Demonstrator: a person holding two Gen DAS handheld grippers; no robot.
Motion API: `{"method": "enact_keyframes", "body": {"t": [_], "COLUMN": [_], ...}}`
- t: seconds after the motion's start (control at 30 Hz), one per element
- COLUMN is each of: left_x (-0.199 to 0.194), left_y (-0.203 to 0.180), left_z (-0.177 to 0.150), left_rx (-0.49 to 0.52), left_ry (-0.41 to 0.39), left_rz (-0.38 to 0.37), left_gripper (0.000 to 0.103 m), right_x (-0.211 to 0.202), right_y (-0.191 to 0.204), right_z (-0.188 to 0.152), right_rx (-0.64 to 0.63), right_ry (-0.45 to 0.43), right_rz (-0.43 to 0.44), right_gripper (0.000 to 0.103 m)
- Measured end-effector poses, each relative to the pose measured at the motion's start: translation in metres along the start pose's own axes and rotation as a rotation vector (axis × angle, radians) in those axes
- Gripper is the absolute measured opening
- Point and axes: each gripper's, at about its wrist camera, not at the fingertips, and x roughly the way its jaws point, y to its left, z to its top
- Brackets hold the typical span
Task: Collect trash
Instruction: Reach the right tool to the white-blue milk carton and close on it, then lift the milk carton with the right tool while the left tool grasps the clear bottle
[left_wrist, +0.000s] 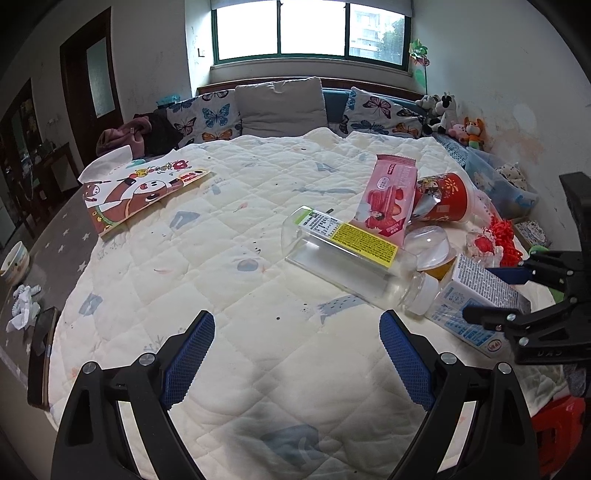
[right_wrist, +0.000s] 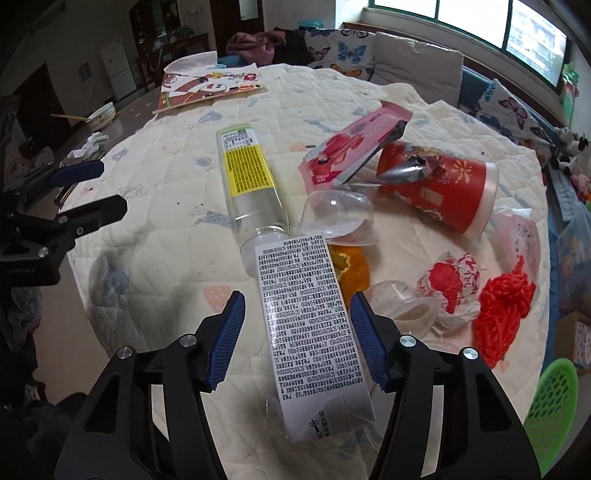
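Jaws of right gripper straddling boxy printed carton — untouched, left gripper spread over quilted bedspread.

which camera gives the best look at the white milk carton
The right wrist view. The white milk carton lies lengthwise between the right gripper pads, its printed side filling the middle. The left wrist view shows the carton only at the right edge, partly behind that gripper's fingers.

Both the left gripper and the right gripper have glossy black angular arms, silver round screws and blue ribbed rubber pads.
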Motion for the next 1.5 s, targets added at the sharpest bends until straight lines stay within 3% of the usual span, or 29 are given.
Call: {"method": "enact_keyframes", "body": {"t": [0.07, 0.53, 0.73, 1.03, 1.2, 1.5], "left_x": [0.003, 0.05, 0.078, 0.121, 0.136, 0.131], "left_y": [-0.001, -0.023, -0.036, -0.038, -0.037, -0.04], "left_z": [0.005, 0.06, 0.078, 0.078, 0.07, 0.069], "left_rx": [-0.01, -0.214, -0.309, -0.435, -0.479, -0.466], "left_ry": [0.006, 0.138, 0.192, 0.278, 0.325, 0.31], "left_rz": [-0.003, -0.004, 0.084, 0.168, 0.156, 0.121], "left_gripper": [0.088, 0.084, 0.084, 0.074, 0.07, 0.056], "right_x": [0.002, -0.04, -0.074, -0.106, -0.117, -0.121], "right_y": [0.001, -0.007, -0.018, -0.037, -0.049, -0.068], "right_z": [0.0, -0.023, -0.04, -0.064, -0.08, -0.091], "right_rx": [-0.009, 0.049, 0.084, 0.151, 0.192, 0.269], "right_ry": [0.002, -0.088, -0.142, -0.188, -0.191, -0.204], "right_rz": [-0.001, 0.035, 0.045, 0.049, 0.027, 0.031], "right_gripper": [0.049, 0.046, 0.046, 0.046, 0.046, 0.046]}}
